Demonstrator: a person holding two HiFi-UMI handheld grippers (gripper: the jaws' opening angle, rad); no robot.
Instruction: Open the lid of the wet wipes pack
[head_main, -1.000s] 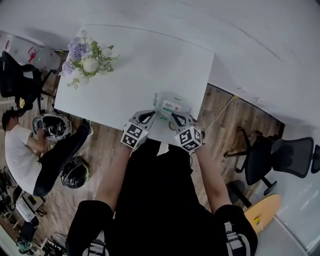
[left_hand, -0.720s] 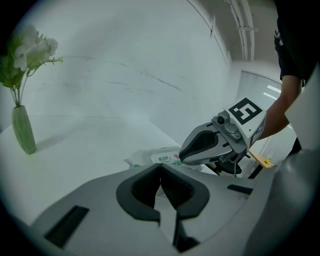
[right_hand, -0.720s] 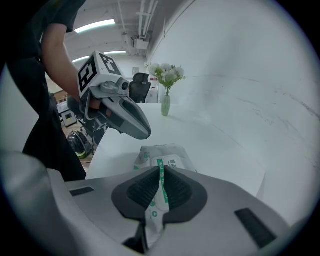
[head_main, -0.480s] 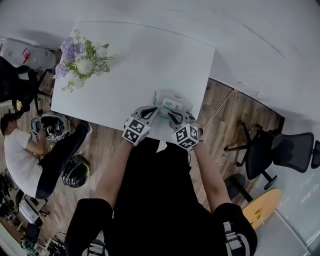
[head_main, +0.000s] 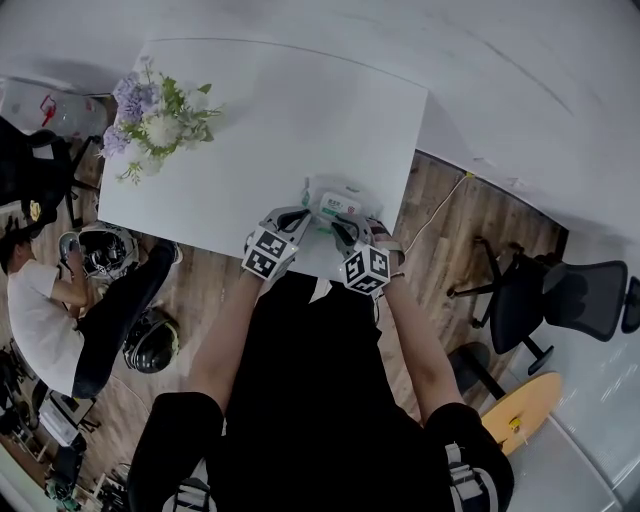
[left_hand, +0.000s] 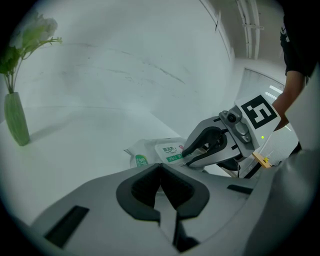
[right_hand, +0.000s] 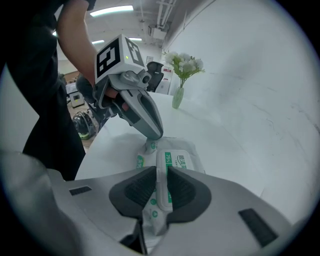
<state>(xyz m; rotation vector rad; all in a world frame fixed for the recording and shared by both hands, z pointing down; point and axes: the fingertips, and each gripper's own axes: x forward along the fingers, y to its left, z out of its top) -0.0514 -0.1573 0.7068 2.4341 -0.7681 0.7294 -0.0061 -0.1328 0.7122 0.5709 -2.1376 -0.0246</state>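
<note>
Right tongs clamped on the lid of wet wipes pack, which lies at the counter near edge. Left tongs fully closed, empty, tip apparently pressing pack's far end. Flower vase well beyond the pack.

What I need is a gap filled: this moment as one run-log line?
right gripper: shut on wet wipes pack | left gripper: shut, tips at pack's opposite end | lid: closed
</note>
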